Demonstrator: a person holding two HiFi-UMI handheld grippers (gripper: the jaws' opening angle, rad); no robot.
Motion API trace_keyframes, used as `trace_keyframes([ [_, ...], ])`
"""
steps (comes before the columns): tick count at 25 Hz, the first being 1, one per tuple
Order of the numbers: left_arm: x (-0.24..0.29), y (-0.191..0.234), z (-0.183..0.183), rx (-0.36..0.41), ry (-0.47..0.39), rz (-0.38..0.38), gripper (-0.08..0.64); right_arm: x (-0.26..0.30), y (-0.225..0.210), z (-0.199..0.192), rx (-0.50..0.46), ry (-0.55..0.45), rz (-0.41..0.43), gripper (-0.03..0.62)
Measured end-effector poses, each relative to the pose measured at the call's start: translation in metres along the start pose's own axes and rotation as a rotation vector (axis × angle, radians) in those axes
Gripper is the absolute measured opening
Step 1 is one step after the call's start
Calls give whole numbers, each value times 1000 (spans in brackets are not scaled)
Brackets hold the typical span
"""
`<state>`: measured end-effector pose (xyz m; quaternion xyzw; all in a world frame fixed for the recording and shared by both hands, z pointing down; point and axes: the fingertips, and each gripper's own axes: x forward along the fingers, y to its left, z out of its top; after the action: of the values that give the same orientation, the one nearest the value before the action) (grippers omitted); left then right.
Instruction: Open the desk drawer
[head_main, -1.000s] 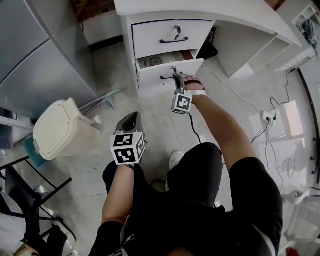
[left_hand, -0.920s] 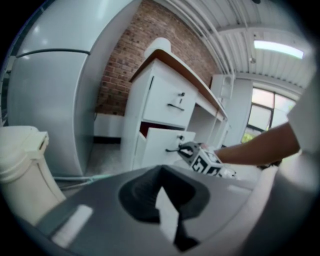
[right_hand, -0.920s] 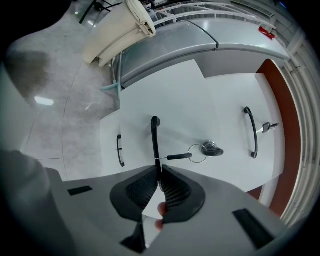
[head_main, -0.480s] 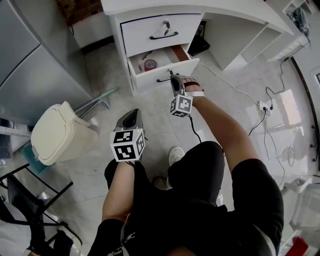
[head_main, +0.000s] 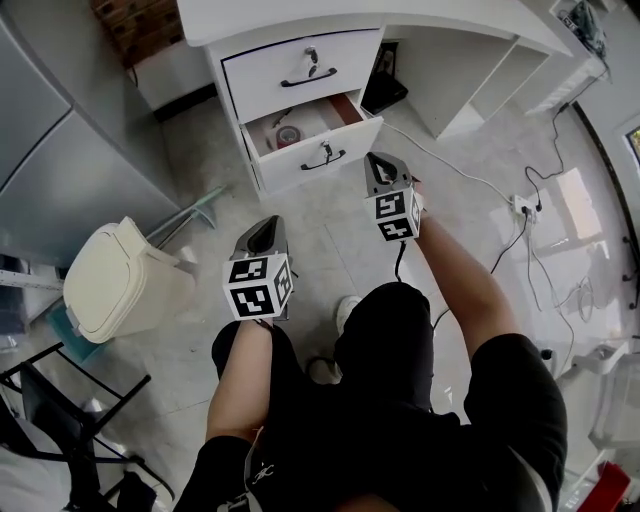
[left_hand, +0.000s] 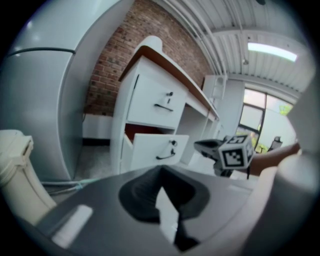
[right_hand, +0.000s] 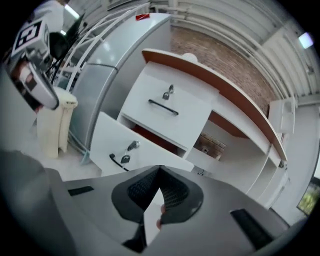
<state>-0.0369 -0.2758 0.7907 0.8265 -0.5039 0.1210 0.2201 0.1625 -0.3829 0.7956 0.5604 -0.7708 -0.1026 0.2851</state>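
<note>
Pale tiled floor (head_main: 330, 250) spread below us, with a white desk (head_main: 350, 15) along the top of the head view.

Our right gripper (head_main: 376, 160) hung in the air with its jaws together and nothing between them. They had just been closing. Our left gripper (head_main: 264, 232) was lower in the view, also with its jaws together and empty.

Ahead and to the left of the right gripper, near but apart, was the lower drawer (head_main: 315, 160). It stood partly pulled out beneath the closed upper drawer (head_main: 300, 72). Its dark handle (head_main: 323, 158) ran crosswise along the white front, while the drawer's sliding line ran toward us. The right gripper was the nearer of the two to that handle, and the left one stayed well back. Inside the open drawer we could see a roll of tape (head_main: 288, 135). In the right gripper view the drawer front (right_hand: 127, 145) sat down and left of the jaws, untouched.

A second earlier, the right gripper had been at the handle with the drawer only slightly open. By this moment the drawer stood further out. The gripper had left the handle, drawn back to the right and rolled over. We judged the opening largely done.
</note>
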Motion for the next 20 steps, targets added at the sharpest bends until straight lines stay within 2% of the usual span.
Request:
trace_keyframes([
  [8, 23, -34, 42, 51, -46, -69, -2, -61, -34, 69, 413, -218, 25, -2],
  [14, 20, -59, 112, 78, -57, -98, -2, -79, -65, 130, 503, -260, 53, -2],
  [20, -22, -93, 237, 41, -44, -118, -2, -115, -119, 231, 562, -208, 93, -2],
])
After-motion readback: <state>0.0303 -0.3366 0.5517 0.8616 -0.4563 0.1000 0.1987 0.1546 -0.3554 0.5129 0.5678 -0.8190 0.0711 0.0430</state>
